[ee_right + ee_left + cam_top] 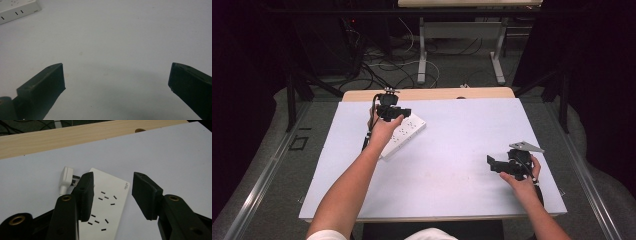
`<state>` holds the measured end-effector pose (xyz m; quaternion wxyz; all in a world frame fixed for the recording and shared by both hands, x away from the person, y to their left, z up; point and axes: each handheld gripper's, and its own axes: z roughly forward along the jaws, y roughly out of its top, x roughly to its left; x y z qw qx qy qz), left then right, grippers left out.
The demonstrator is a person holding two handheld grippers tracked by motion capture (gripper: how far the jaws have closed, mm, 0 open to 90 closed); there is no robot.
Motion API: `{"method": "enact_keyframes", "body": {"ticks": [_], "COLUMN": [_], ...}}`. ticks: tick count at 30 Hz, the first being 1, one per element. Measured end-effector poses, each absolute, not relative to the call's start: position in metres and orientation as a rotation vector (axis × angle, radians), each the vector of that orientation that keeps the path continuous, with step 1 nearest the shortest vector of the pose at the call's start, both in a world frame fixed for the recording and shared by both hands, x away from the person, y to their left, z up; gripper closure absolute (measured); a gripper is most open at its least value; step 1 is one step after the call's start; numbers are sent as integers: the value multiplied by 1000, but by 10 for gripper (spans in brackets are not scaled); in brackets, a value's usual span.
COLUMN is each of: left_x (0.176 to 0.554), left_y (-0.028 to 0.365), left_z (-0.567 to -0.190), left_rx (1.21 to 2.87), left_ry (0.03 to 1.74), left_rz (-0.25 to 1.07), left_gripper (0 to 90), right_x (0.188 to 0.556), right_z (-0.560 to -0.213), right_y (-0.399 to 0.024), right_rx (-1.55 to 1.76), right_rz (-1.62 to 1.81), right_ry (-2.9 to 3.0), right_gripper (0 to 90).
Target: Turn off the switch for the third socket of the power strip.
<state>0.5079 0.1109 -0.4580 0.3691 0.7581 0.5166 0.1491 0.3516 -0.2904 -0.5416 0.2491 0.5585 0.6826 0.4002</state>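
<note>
A white power strip [403,135] is seen lying flat and slantwise on the left half of a white table [452,170], with the left gripper [393,113] held directly above its far end. In the left gripper view, the strip [107,205] is shown beneath the two black jaws, which stand apart with a gap between them; the strip's top face lies under that gap, the pads do not press on it, and nothing is grasped. A white plug [66,179] is seen at the strip's far corner, just beside the near jaw in that view, its prongs turned toward the strip; whether it is seated cannot be told. The right gripper [507,165] is held low over the right side of the table, well apart from the strip. In the right gripper view its jaws are spread wide over bare tabletop, released, with a corner of the strip [17,10] visible at the upper left
</note>
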Motion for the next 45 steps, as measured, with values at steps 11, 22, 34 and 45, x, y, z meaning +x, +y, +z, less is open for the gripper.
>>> {"method": "enact_keyframes", "body": {"ticks": [11,22,34,45], "left_x": [521,532,540,549], "left_y": [108,107,102,97], "left_z": [-460,-464,-470,-480], "left_rx": [1946,1925,1940,1960], "left_ry": [1351,1381,1403,1422], "left_rz": [363,367,371,373], "left_gripper": [540,558,594,654], "right_x": [354,356,356,356], "right_z": [-542,-543,-544,-544], "right_y": [-290,-289,-291,-291], "right_rx": [1524,1518,1516,1536], "right_rz": [1091,1094,1090,1095], "right_ry": [1859,1866,1864,1862], "right_gripper": [27,24,22,22]}}
